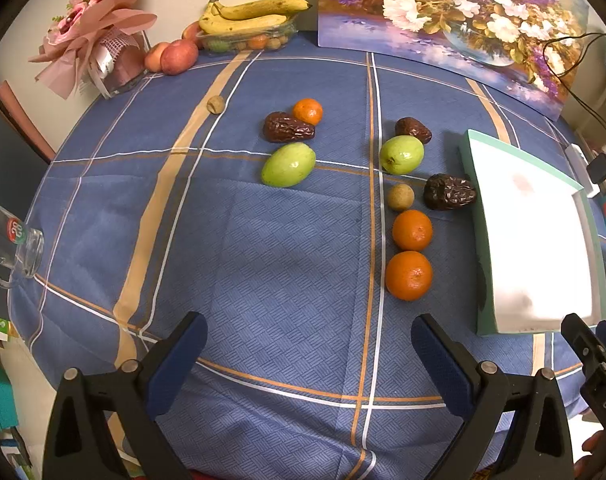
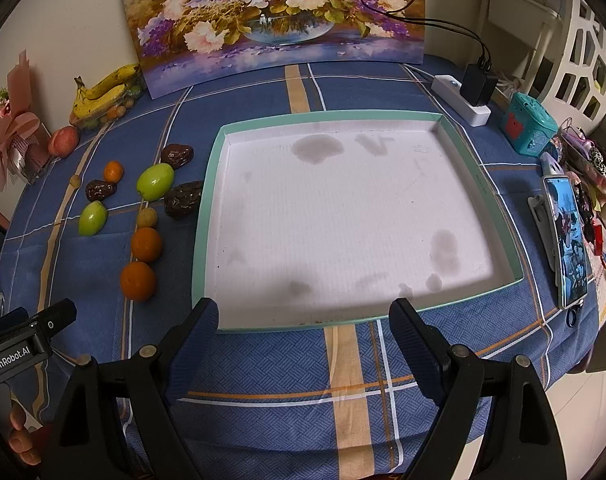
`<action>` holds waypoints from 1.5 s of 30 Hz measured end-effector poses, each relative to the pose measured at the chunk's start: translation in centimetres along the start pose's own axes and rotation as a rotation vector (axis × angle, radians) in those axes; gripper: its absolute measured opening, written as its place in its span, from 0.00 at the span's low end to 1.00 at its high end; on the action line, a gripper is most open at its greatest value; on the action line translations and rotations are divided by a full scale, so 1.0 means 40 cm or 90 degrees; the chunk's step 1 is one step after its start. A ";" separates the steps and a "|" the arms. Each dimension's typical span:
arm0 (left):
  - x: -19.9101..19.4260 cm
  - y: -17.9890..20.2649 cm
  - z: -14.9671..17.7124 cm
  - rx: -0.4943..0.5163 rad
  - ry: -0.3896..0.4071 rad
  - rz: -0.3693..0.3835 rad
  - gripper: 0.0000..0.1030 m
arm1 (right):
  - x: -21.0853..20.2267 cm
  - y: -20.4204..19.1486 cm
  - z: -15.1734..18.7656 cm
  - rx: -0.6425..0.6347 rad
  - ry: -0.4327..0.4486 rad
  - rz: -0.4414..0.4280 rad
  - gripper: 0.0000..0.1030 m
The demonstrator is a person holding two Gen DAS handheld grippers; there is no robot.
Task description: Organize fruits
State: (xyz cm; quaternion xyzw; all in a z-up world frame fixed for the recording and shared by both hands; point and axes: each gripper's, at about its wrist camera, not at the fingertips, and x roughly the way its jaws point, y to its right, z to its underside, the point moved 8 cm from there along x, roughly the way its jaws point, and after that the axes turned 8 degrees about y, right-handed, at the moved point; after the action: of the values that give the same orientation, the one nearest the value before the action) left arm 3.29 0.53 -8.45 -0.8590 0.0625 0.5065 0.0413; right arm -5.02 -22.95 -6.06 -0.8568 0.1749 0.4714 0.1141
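Observation:
Loose fruits lie on the blue checked tablecloth: two oranges [image 1: 409, 275] [image 1: 412, 229], a small orange [image 1: 307, 111], two green fruits [image 1: 288, 165] [image 1: 401, 155], three dark dates [image 1: 449, 192] [image 1: 288, 127] [image 1: 413, 129] and a small tan longan [image 1: 400, 197]. A shallow white tray with a teal rim [image 2: 208, 216] lies to their right and holds nothing. My left gripper [image 1: 307, 344] is open and empty, near the table's front edge. My right gripper [image 2: 303, 328] is open and empty at the tray's near rim.
A container with bananas [image 1: 247, 16], apples [image 1: 178, 57] and a pink bouquet [image 1: 91, 32] stand at the back left. A flower painting [image 2: 279, 16] leans on the wall. A glass mug [image 1: 13, 244] is at the left edge. A phone [image 2: 567, 240], power strip [image 2: 459, 100] and clutter lie right.

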 end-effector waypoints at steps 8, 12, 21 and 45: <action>0.000 0.000 0.000 0.000 0.000 0.000 1.00 | 0.001 0.000 0.002 0.000 -0.001 0.000 0.85; 0.000 0.000 -0.001 0.000 0.000 0.000 1.00 | 0.002 -0.001 0.002 -0.001 -0.001 0.000 0.85; 0.000 0.000 -0.001 0.001 -0.001 0.000 1.00 | 0.002 -0.001 0.003 -0.001 -0.001 0.000 0.85; 0.022 0.007 -0.036 -0.027 0.008 0.055 1.00 | 0.005 -0.018 -0.012 -0.008 0.014 -0.014 0.85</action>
State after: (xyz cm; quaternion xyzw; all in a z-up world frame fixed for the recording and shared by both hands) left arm 4.93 -0.02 -8.54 -0.8592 0.0889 0.5039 0.0005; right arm -4.26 -22.51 -5.96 -0.8645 0.1636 0.4620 0.1121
